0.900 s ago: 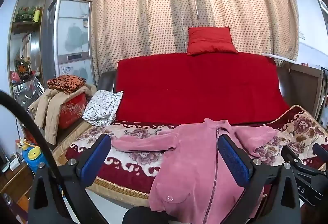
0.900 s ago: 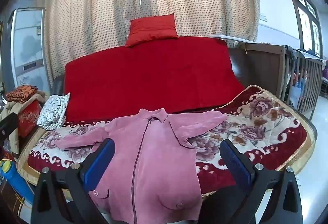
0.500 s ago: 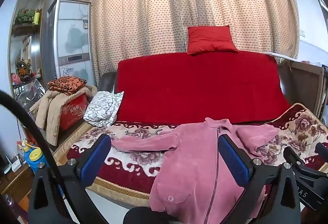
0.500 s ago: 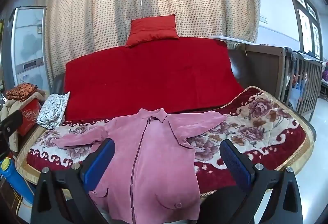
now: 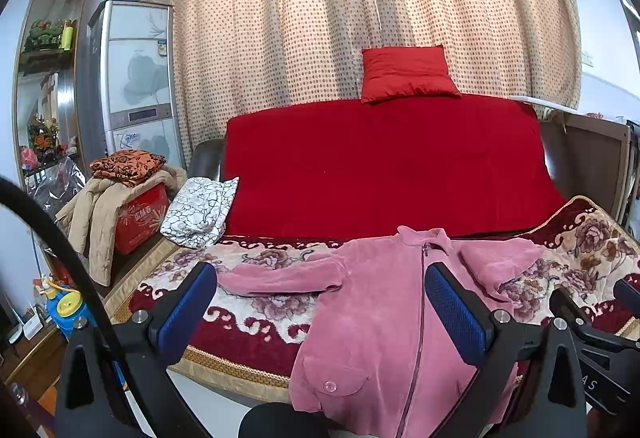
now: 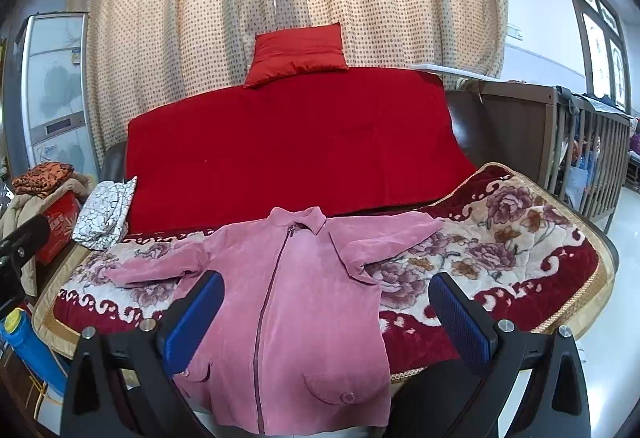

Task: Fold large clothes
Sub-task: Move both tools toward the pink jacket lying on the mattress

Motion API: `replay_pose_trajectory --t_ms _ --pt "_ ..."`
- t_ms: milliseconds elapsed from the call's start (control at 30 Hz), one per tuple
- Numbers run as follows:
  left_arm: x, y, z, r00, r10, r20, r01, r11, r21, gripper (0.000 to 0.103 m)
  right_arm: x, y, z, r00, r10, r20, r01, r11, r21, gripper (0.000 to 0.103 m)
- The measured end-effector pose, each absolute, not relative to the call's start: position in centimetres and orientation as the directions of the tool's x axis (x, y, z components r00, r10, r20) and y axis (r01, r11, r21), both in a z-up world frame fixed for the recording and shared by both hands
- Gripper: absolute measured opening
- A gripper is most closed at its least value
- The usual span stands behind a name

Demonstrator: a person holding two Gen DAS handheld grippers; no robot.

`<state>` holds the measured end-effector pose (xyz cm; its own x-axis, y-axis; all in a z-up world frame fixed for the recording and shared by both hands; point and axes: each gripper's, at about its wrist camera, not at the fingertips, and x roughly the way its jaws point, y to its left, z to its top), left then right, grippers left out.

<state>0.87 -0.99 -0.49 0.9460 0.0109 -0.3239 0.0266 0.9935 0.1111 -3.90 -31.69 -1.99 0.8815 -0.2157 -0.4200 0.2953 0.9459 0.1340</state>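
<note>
Lying unfolded on the floral blanket (image 6: 520,238), pink jacket (image 6: 304,290); left gripper (image 5: 320,306) and right gripper (image 6: 326,312) spread, empty, barely shifted since earlier; folding not begun.

A: Item under test? 
B: One pink jacket (image 5: 372,322) (image 6: 296,298), plush fabric, collared, zip closed up the front.

A: Pose? 
B: Front side up, unfolded, spread on a sofa seat. Collar toward the backrest; hem hangs over the front edge.

A: Sleeves? 
B: Both out to the sides. The one at picture left lies nearly straight, the other angles up and outward.

A: Other details? 
B: Two flap pockets near the hem, one button on each.
</note>
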Motion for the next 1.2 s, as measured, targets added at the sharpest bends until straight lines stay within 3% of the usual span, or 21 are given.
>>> replay_pose_trajectory --t_ms 433,1200 --pt "1.4 -1.1 -1.3 0.935 -0.001 -0.354 0.043 0.993 0.11 0.103 -3.3 -31.2 -2.3 0.868 -0.226 -0.442 0.296 0.95 0.097 0.103" --pt "1.4 -1.9 -1.5 0.935 -0.013 -0.354 0.062 0.99 0.127 0.103 -3.9 -31.0 -1.3 0.881 -0.248 -0.403 0.298 0.952 0.065 0.103"
